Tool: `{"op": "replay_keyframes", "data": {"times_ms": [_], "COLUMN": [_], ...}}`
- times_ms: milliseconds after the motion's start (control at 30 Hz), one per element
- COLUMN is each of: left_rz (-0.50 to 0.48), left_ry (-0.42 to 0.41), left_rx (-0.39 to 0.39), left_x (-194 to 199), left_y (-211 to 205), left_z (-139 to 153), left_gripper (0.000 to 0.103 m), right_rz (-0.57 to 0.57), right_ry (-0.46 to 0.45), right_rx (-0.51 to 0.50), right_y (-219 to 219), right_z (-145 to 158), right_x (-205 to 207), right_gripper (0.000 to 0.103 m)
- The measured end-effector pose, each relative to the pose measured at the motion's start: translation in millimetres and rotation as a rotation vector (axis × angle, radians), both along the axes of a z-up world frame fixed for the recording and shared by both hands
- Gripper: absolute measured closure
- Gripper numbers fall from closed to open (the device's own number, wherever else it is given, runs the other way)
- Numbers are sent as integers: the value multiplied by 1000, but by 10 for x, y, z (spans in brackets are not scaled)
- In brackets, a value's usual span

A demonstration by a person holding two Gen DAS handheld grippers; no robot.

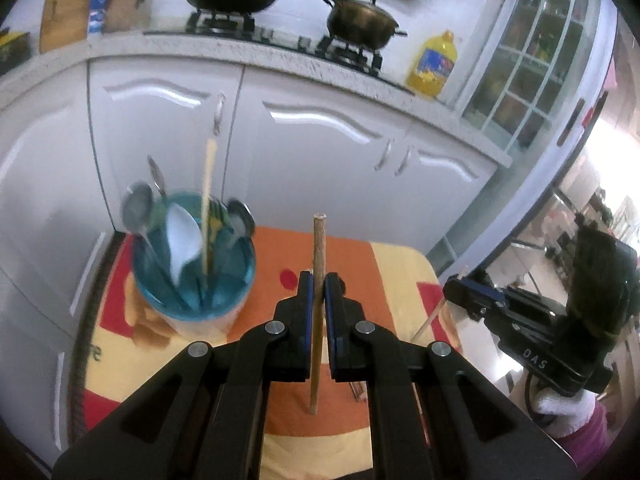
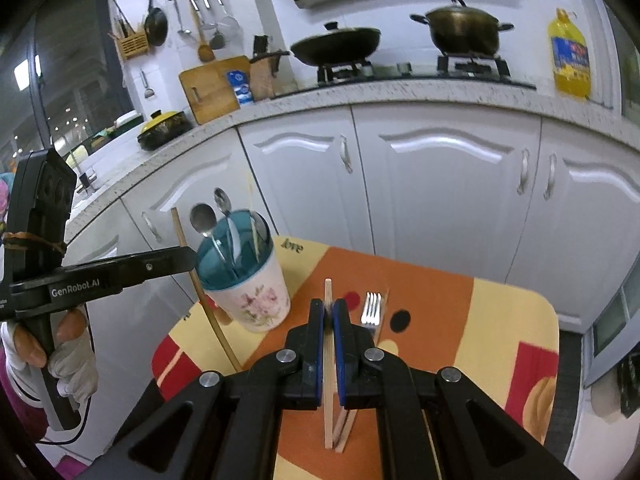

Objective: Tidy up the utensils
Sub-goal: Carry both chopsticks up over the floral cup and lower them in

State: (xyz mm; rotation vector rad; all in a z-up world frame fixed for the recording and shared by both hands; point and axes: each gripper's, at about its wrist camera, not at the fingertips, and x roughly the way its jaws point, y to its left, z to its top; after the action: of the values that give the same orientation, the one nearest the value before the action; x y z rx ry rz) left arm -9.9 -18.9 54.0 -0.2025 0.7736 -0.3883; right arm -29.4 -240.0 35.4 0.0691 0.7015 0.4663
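Two claws, one chopstick each, above the tabletop (image 1: 400, 264).
Left wrist view: the left claw (image 1: 319, 284) is clamped on a brown chopstick (image 1: 319, 280), upright for dropping into the cup (image 1: 192, 256) at left centre.
Right wrist view: the right claw (image 2: 328, 312), pinched shut, grips a pale chopstick (image 2: 328, 292) at centre; a fork (image 2: 371, 308) lies just right.

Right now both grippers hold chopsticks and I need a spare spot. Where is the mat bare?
Bare mat lies right of the fork, out to the mat's edge. Crowded: the utensil holder at the left corner, packed with spoons.
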Motion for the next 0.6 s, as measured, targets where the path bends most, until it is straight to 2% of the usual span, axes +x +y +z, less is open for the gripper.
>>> {"op": "replay_keyframes", "data": {"times_ms": [367, 600], "left_rz": [133, 248], "left_ry": [-145, -206], "left_rx": [-17, 14], "left_x": [141, 355], "left_y": [525, 846], "left_z": [724, 923], "left_gripper": [99, 99], "right_rz": [71, 102], "right_ry": [-141, -214], "right_rx": [26, 68], "right_y": [429, 766], "right_z": [668, 1029], "right_x": [190, 408], "right_gripper": [99, 99]}}
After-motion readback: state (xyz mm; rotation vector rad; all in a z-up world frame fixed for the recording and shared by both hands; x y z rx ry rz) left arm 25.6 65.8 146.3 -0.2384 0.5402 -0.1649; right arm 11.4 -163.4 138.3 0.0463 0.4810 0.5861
